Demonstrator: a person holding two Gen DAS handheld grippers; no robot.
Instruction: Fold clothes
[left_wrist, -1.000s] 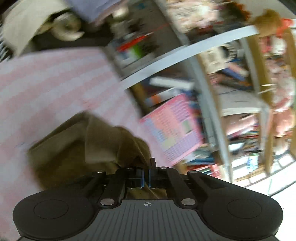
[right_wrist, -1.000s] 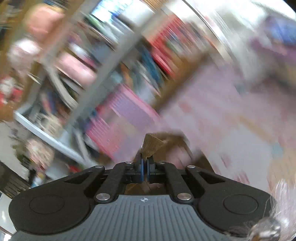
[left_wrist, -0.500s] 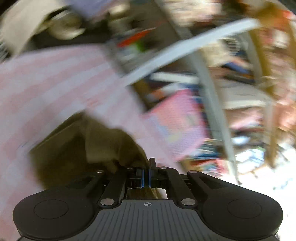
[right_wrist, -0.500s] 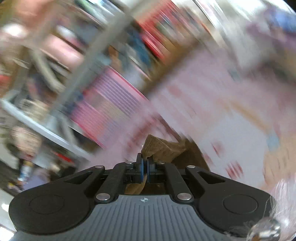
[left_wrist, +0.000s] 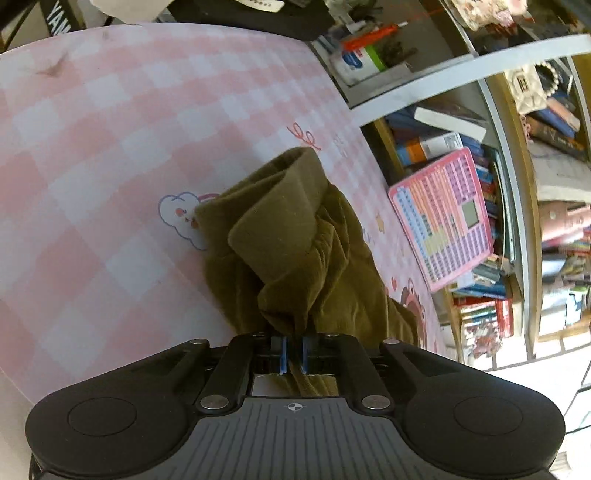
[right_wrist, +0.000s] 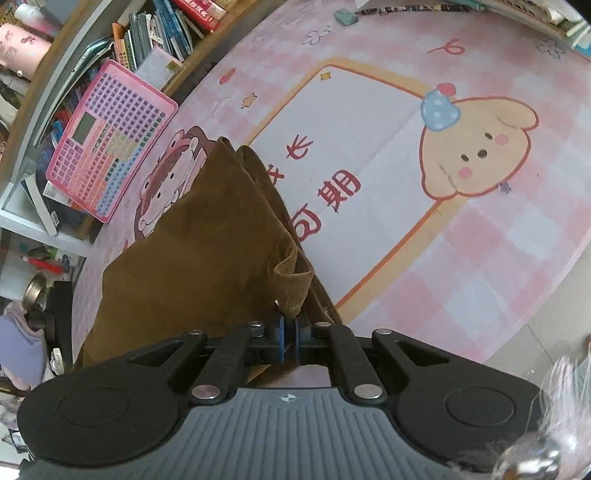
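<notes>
An olive-brown garment (left_wrist: 288, 229) lies bunched on the pink checked cartoon mat (left_wrist: 110, 129). My left gripper (left_wrist: 292, 350) pinches a gathered fold of it at the near end, and its jaws are opening slightly with the cloth still between the pads. In the right wrist view the same garment (right_wrist: 207, 240) spreads flatter, running up and left over the mat (right_wrist: 480, 258). My right gripper (right_wrist: 290, 339) holds a folded hem corner between its blue pads, and its jaws are just beginning to part.
A pink toy keyboard (left_wrist: 443, 218) (right_wrist: 110, 140) leans against low bookshelves (left_wrist: 443, 140) (right_wrist: 159, 29) at the mat's far edge. Clutter and a dark case (left_wrist: 258, 18) sit beyond the mat. Bare floor (right_wrist: 554, 325) borders the mat at the right.
Both grippers have come down toward the mat with the garment, which now rests on it. The blurred views have steadied. The left pads stand a little further apart.
</notes>
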